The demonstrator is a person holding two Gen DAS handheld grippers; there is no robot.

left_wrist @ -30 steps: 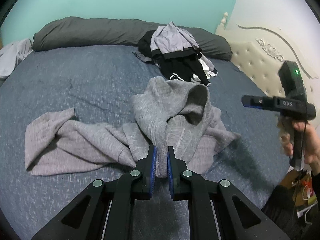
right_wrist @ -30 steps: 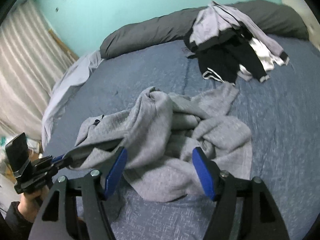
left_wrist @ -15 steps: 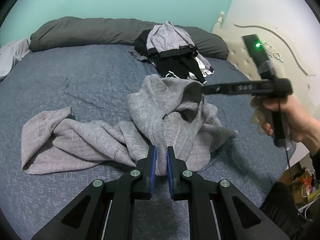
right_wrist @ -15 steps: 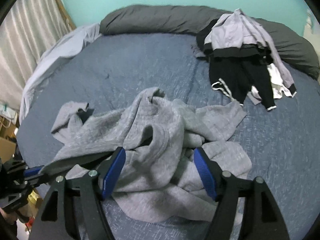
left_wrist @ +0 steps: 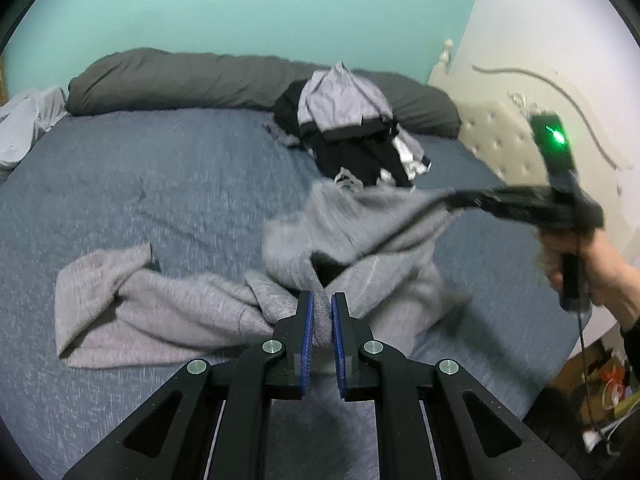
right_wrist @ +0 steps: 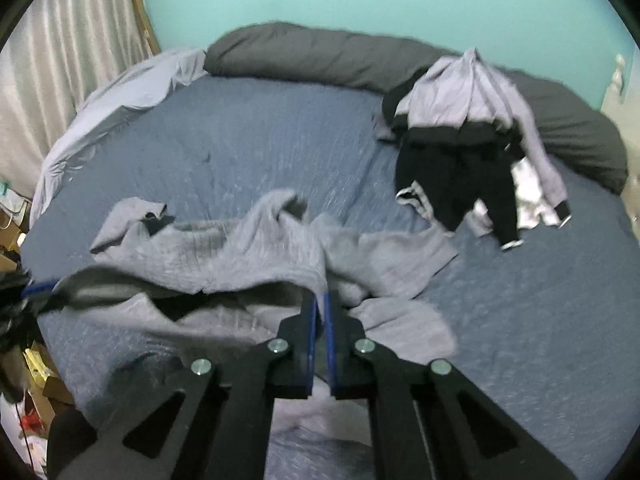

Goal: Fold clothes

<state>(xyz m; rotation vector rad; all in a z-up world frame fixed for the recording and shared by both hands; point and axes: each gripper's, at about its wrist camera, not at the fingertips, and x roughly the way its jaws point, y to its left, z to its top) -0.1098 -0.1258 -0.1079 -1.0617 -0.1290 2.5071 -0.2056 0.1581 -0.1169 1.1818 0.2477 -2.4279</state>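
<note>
A crumpled grey sweatshirt (left_wrist: 352, 240) lies on the blue bed (left_wrist: 160, 184); one sleeve (left_wrist: 104, 280) trails off to the left. My left gripper (left_wrist: 320, 302) is shut on a fold of its near edge. My right gripper (right_wrist: 322, 300) has its jaws closing tight on another part of the sweatshirt (right_wrist: 248, 256), with fabric pinched between the blue pads. From the left wrist view, the right gripper (left_wrist: 450, 200), in a person's hand (left_wrist: 600, 272), lifts a blurred edge of the cloth. The left gripper (right_wrist: 40, 292) shows at the far left of the right wrist view, with cloth stretched toward it.
A heap of black, lilac and white clothes (left_wrist: 352, 140) lies at the back of the bed against a long dark grey pillow (left_wrist: 192, 80). A pale sheet (right_wrist: 120, 92) is bunched at the left edge. A tufted headboard (left_wrist: 500, 144) stands on the right, clutter on the floor.
The right gripper came in from the right and shut on the sweatshirt's upper edge, pulling it up. The left gripper kept its grip and rose slightly.
</note>
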